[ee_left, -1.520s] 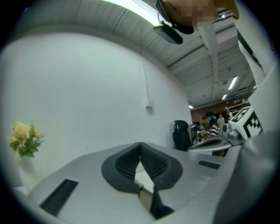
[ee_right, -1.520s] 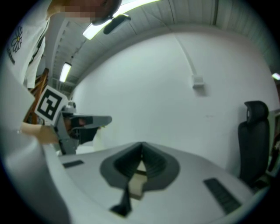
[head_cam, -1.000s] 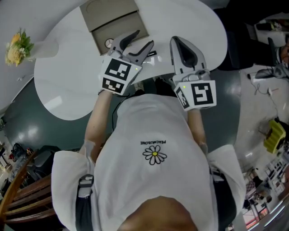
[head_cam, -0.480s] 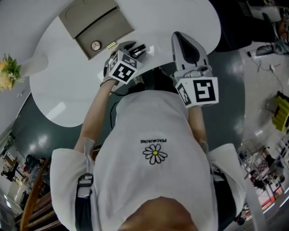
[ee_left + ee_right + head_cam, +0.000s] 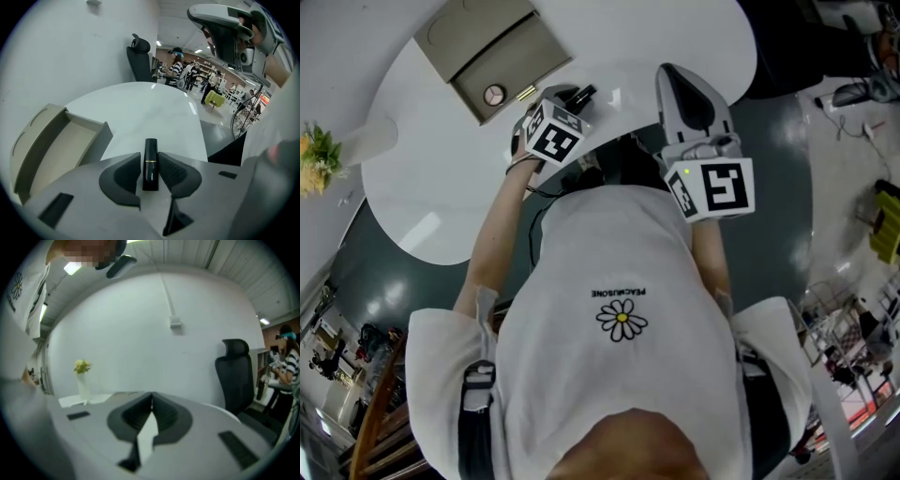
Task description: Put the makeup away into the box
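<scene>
A black lipstick with a thin gold band lies on the white table, pointing away from me. My left gripper points steeply down over it; its jaws are closing, and both pads touch the tube's sides. In the head view the left gripper is just right of the open beige box, and the lipstick's tip pokes out past it. A round compact lies in the box. My right gripper hovers near the table's front edge, shut and empty, its tips meeting.
A small gold item lies by the box's near wall. A vase of yellow flowers stands at the far left. A black office chair sits behind the table. The box's tray is left of the left gripper.
The left gripper dropped from above the box's corner down to the table and tipped steeply downward. Its wide-open jaws have closed around the lipstick. The right gripper barely shifted.
</scene>
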Motion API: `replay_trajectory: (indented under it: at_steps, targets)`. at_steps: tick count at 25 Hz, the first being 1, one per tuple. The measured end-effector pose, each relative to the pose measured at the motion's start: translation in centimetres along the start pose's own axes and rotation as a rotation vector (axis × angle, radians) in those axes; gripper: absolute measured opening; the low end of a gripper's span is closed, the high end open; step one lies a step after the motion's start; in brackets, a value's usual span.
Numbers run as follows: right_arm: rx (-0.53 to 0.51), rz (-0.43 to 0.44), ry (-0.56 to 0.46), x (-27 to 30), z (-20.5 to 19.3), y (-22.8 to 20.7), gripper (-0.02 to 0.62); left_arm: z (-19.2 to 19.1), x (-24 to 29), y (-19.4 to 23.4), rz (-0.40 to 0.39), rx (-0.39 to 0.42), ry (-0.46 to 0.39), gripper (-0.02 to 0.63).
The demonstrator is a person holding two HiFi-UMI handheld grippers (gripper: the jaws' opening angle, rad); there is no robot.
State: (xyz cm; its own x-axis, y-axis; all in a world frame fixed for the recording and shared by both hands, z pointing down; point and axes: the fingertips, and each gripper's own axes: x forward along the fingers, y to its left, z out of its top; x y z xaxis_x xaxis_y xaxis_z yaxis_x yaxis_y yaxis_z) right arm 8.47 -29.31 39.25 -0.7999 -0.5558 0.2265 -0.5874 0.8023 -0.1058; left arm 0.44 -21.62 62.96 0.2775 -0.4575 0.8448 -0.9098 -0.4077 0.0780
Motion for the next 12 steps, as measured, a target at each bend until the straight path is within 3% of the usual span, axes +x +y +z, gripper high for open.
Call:
replay_trajectory:
  at_steps: [12]
  targets:
    - [-0.011, 0.02, 0.003, 0.73, 0.08, 0.95, 0.029, -0.04, 0.01, 0.28, -0.014, 0.001, 0.004, 0.11]
